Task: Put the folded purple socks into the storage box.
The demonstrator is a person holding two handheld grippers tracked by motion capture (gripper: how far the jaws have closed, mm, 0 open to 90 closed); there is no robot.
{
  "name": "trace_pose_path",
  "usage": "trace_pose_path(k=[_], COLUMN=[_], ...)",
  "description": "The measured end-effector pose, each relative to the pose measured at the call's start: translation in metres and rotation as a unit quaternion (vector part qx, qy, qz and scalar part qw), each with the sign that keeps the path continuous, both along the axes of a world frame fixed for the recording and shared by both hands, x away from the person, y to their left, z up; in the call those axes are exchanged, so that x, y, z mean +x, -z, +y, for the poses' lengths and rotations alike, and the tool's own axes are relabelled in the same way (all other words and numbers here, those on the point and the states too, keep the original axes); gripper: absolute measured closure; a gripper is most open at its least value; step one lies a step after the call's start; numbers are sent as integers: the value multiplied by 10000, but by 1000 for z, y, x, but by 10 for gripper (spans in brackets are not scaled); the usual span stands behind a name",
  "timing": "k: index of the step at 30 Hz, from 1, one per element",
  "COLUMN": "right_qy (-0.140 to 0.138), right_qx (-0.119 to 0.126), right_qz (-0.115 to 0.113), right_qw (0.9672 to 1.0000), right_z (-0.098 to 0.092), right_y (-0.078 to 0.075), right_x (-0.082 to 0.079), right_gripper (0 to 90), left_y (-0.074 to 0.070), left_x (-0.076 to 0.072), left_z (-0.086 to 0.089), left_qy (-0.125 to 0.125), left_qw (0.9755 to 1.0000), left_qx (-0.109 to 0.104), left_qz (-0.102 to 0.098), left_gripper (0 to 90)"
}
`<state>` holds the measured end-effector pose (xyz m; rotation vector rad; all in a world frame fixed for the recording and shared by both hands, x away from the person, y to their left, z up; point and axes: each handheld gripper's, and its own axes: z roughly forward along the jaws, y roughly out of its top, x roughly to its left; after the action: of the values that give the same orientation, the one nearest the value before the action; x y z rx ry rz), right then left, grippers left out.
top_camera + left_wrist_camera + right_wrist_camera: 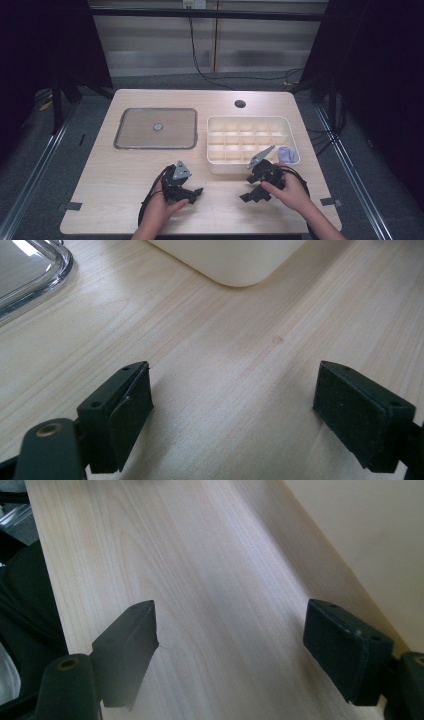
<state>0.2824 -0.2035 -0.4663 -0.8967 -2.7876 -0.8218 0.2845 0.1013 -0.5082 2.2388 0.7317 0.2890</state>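
Both hand-held grippers rest low over the near part of the wooden table (125,165). My left gripper (192,194) points right toward the middle, jaws wide apart with bare wood between them (232,390). My right gripper (252,194) sits just in front of the white divided box (247,122) and points left; its jaws also stand wide with nothing between them (230,630). The box's rounded corner (235,265) shows ahead of the left gripper, and its cream wall (370,535) runs along the right of the right gripper view.
A clear square lid with a centre knob (156,128) lies at the back left, its rim (30,275) seen in the left gripper view. A small purple object (286,153) sits in the box's near right compartment. A round hole (240,104) pierces the tabletop behind.
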Motion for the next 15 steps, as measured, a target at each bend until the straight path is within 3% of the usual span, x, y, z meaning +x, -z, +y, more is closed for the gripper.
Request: trace_pose_path(k=[15], right_qy=[-57], right_qx=[55], right_qz=[-206], right_qw=[9998], right_z=[2], right_y=[17], right_x=[-4], right_gripper=[205], left_y=[0], left_x=[0], left_z=[0], left_qy=[-1], left_qw=[10000], left_qx=[-4], left_qz=[4], left_gripper=[154])
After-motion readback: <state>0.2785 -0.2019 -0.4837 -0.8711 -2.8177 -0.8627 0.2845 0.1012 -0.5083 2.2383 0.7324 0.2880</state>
